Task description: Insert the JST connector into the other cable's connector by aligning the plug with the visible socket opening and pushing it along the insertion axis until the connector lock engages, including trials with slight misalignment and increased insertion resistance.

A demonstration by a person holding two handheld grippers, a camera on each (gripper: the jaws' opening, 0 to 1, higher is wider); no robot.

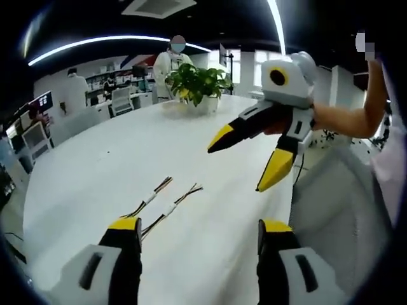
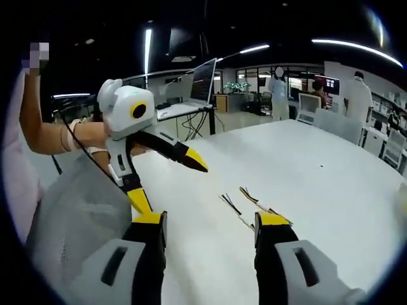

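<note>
Two short cables lie side by side on the white table. Each has thin coloured wires and a small white connector partway along. In the left gripper view they are the left cable and the right cable, just beyond my left gripper, which is open and empty. The right gripper hangs above the table to the right, open, holding nothing. In the right gripper view the cables lie ahead of my right gripper. The left gripper hovers open at the left.
A potted plant stands at the far end of the table. The table edge runs close on the right, with a person's arm beyond it. A laptop on a stand and several people stand in the background office.
</note>
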